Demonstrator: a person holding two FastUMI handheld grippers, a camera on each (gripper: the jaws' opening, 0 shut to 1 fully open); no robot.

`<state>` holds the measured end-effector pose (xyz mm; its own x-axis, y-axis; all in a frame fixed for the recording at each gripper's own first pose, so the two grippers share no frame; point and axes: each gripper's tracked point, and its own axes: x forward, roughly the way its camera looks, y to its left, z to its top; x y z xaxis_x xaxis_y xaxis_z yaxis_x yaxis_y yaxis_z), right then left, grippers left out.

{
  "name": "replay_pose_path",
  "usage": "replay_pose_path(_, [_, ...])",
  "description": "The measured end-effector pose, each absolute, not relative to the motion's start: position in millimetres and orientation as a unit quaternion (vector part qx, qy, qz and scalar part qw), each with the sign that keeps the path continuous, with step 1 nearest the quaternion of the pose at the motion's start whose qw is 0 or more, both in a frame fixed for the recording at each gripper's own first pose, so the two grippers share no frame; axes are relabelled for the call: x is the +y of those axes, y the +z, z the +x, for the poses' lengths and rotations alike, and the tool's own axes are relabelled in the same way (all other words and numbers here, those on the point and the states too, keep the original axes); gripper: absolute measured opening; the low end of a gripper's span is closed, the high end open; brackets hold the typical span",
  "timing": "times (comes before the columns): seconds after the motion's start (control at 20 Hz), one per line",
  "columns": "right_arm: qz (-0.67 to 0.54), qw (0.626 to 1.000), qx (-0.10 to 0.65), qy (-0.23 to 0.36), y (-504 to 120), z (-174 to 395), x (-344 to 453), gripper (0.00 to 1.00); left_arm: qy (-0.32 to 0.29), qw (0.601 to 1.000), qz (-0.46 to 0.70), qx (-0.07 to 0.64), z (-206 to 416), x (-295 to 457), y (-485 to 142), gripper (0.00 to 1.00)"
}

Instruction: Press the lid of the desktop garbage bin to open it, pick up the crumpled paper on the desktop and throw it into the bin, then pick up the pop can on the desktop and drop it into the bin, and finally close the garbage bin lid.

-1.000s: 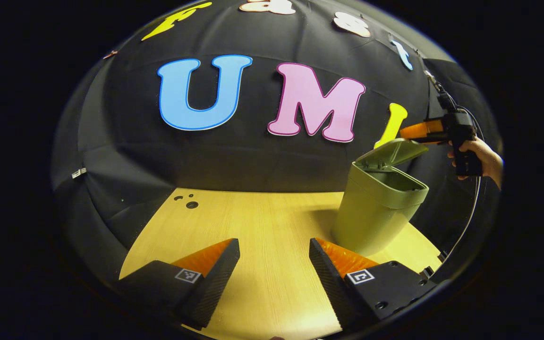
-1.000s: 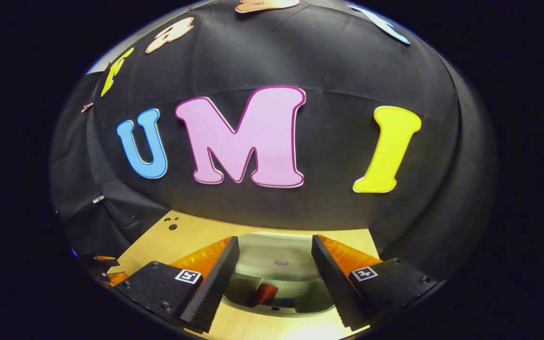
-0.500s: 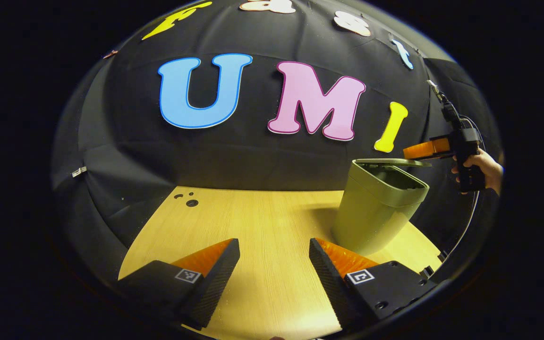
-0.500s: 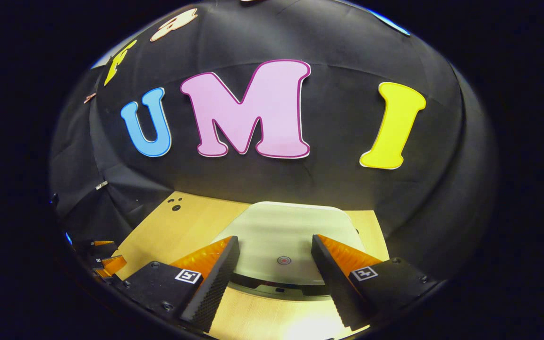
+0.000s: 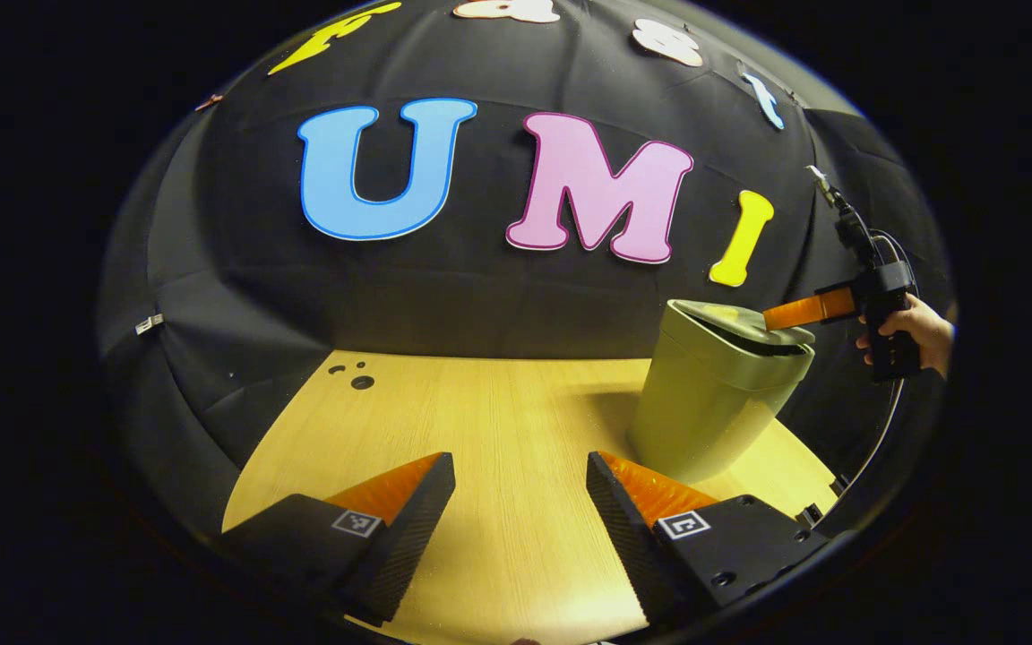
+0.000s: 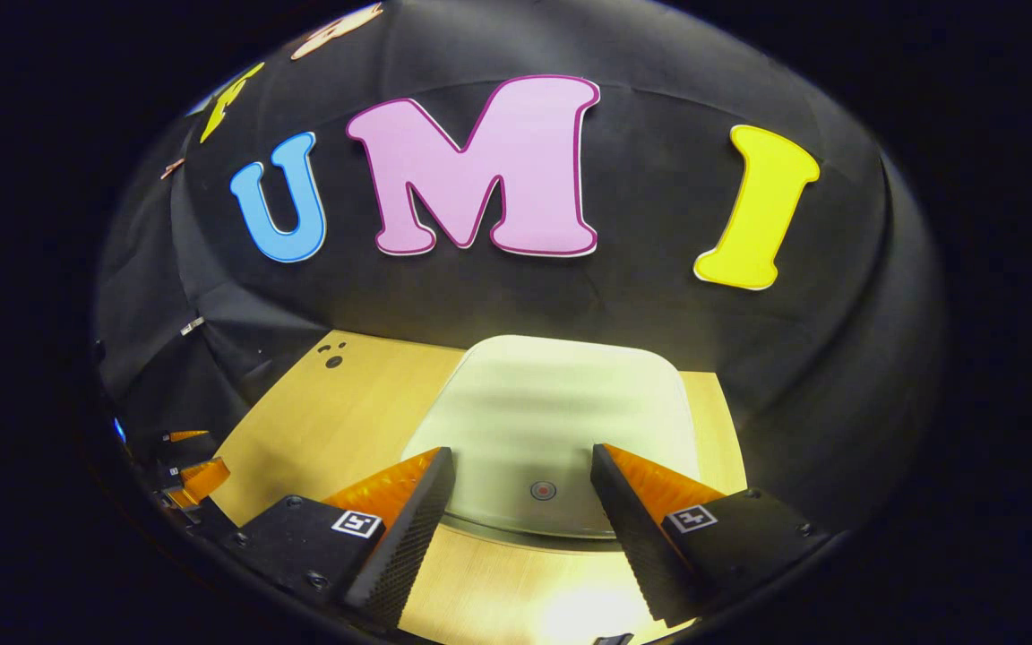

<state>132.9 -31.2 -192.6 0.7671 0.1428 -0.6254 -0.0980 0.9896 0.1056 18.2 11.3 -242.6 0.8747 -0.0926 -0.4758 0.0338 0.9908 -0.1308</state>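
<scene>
My right gripper (image 6: 522, 524) is nearest the work, jaws released and holding nothing, spread just above the front edge of the bin's lid (image 6: 552, 408), which lies flat ahead with its red dot (image 6: 542, 490) between my fingers. I judge the lid down or nearly so. My left gripper (image 5: 520, 528) hangs released over the bare wooden counter (image 5: 480, 421), the bin (image 5: 713, 394) off to its right. Black cloth walls the booth beyond.
</scene>
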Motion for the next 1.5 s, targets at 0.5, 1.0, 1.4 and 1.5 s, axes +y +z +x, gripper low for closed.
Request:
replay_pose_path(0.5, [0.029, 0.945, 0.318, 0.067, -204, 127, -31, 1.0, -0.033, 0.965, -0.062, 0.254, 21, 11, -249, 0.96])
replay_pose_path(1.0, [0.043, 0.955, 0.287, 0.055, -200, 125, -29, 0.99, -0.038, 0.966, -0.056, 0.25, 26, 8, -246, 0.96])
replay_pose_path(1.4, [0.054, 0.97, 0.229, 0.063, -161, 112, -10, 0.98, -0.043, 0.968, -0.056, 0.243, 27, 1, -238, 0.96])
replay_pose_path(1.5, [0.046, 0.973, 0.217, 0.071, -151, 103, -2, 0.98, -0.046, 0.968, -0.058, 0.241, 29, -2, -235, 0.96])
